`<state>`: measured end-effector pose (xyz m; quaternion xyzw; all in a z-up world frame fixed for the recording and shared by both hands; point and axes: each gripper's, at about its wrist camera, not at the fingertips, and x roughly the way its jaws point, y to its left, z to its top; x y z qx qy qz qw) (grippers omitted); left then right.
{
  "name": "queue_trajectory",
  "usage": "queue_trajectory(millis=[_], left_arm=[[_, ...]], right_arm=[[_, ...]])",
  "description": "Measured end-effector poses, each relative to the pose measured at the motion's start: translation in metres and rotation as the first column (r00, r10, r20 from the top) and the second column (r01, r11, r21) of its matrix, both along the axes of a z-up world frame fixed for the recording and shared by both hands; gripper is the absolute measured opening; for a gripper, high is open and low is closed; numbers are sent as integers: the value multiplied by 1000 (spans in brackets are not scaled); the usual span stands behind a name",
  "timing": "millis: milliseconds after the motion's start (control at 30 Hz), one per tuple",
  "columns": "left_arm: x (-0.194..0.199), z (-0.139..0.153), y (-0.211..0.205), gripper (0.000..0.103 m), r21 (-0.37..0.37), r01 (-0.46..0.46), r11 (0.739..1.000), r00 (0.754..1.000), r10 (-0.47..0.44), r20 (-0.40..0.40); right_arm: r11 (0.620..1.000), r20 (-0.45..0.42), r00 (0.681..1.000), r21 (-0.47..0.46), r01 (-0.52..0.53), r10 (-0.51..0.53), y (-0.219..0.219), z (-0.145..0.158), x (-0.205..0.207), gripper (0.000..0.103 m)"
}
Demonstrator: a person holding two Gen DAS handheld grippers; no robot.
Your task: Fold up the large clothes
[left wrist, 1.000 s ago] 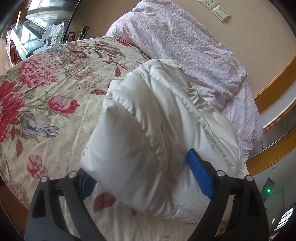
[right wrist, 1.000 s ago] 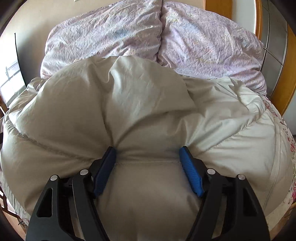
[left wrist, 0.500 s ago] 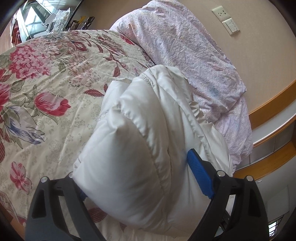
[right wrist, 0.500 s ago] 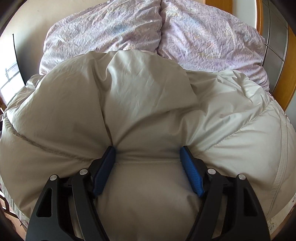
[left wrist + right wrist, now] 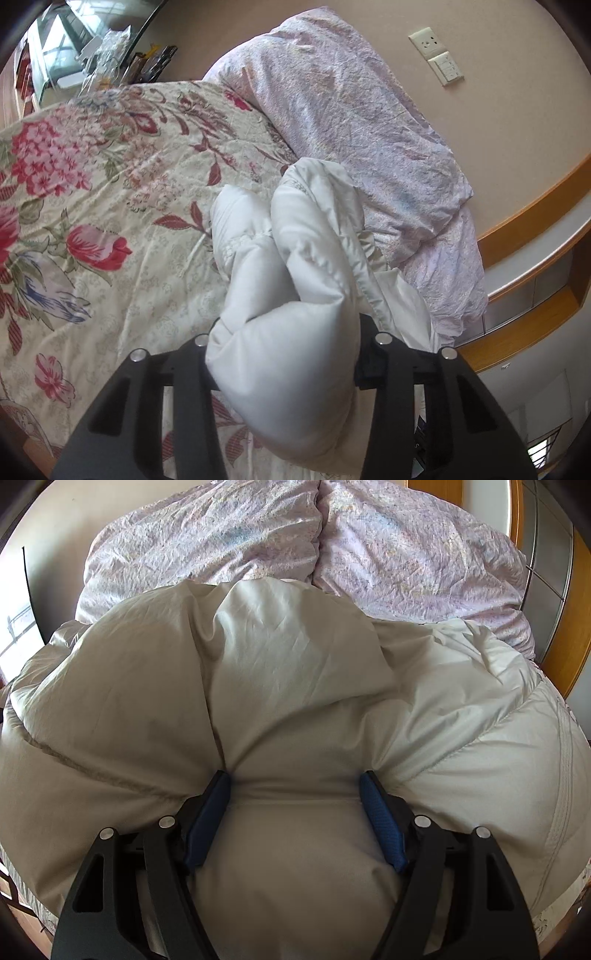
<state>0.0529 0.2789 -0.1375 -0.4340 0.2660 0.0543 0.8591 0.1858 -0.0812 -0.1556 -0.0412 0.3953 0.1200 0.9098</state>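
Now both tools grip the white down jacket (image 5: 295,686); left tool (image 5: 284,354) just closing, right tool (image 5: 295,805) clamped

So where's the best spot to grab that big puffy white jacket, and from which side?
Probably along a stitched seam near its edge, coming in from the side facing you, pointing down. The jacket is puffy, so it bunches best where quilting thins it. The right tongs straddle such a seam; the left tongs have just been closing on a puffy fold, on the bed.
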Motion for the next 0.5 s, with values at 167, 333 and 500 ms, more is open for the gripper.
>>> queue_trajectory(millis=[167,333,500], left_arm=[[4,43,-24,40,128,44,991,997,-51,50],[11,92,-63,39,261,101,960,985,-134,110],[16,130,-112,39,370,162,915,958,-236,162]], right_arm=[[1000,1,1000,-6,8,-8,1,0,0,74],[1000,4,1000,-17,23,-23,4,0,0,74],[1000,3,1000,-11,29,-29,4,-1,0,74]])
